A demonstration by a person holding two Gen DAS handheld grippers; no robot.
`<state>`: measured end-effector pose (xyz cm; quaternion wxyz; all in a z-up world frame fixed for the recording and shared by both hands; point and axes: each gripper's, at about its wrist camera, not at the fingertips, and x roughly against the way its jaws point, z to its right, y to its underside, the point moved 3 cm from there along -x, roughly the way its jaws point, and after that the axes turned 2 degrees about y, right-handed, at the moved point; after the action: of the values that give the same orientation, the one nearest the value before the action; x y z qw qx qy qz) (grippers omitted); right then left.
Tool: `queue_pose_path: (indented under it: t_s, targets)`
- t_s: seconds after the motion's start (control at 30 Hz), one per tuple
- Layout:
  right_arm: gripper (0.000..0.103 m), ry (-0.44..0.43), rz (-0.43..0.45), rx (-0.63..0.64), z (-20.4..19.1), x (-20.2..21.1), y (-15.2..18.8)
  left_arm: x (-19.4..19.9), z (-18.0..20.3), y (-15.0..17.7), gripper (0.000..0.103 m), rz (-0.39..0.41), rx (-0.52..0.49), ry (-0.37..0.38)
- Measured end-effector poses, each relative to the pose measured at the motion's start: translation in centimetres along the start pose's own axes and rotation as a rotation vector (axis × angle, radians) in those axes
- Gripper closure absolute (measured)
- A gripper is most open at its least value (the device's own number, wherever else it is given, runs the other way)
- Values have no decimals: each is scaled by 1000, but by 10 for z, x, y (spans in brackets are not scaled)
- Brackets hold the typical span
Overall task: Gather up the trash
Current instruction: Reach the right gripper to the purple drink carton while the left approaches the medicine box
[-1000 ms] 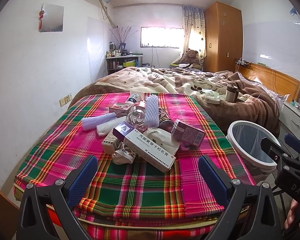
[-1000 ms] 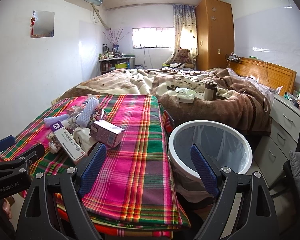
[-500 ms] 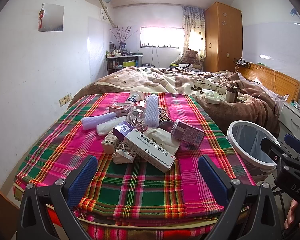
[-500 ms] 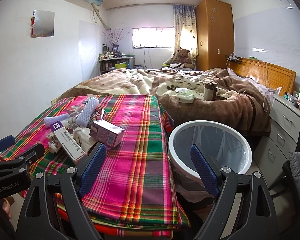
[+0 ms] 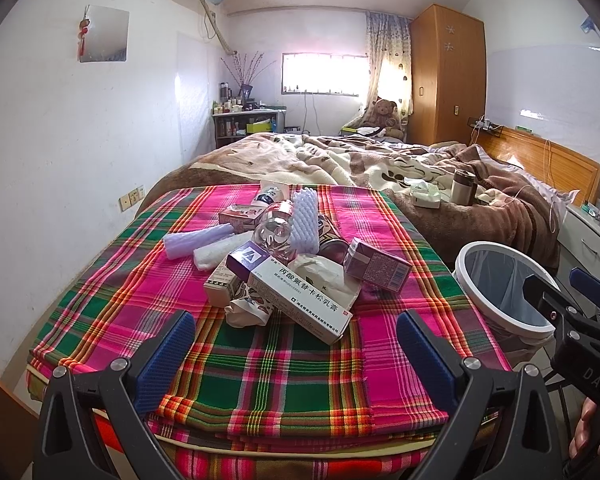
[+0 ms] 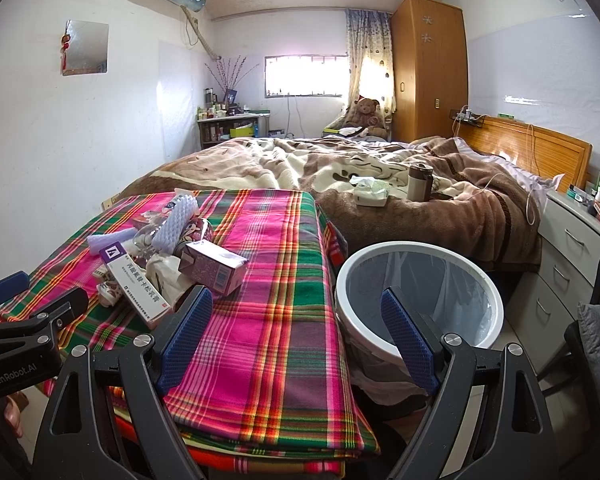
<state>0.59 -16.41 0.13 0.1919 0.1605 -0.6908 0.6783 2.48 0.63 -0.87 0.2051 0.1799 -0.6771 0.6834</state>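
I hold my left hand-held gripper and right hand-held gripper with fingers wide apart, both empty. The trash pile sits mid-tabletop on plaid cloth; the white bin stands just beside its right edge.

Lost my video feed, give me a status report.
Left gripper open, empty, short of the trash pile. Right gripper open, empty, near the bin. Bin holds only its liner. Nothing in the way.

Bare plaid cloth before trash pile; bin mouth unobstructed beside table.
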Motion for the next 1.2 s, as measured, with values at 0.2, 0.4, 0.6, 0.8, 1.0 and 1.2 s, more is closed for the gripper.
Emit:
queue_pose_path:
  t_s: [0.2, 0.4, 0.6, 0.8, 1.0, 1.2]
  targets:
    - [15, 0, 1, 1, 0, 0, 0, 1, 0, 1, 1, -1, 1, 0]
    - [15, 1, -3, 1, 2, 0, -1, -1, 0, 3, 1, -7, 2, 0]
    - [15, -23, -5, 0, 3, -9, -3, -13, -14, 4, 1, -24, 34, 12]
    - [15, -82, -16, 26, -1, -36, -7, -39, -42, 5, 1, -82, 66, 13]
    - [15, -173, -84, 95, -23, -71, -10, -60, -67, 9, 3, -126, 97, -12]
    - [15, -220, -116, 168, -41, -90, -10, -81, -88, 4, 7, -152, 120, -20]
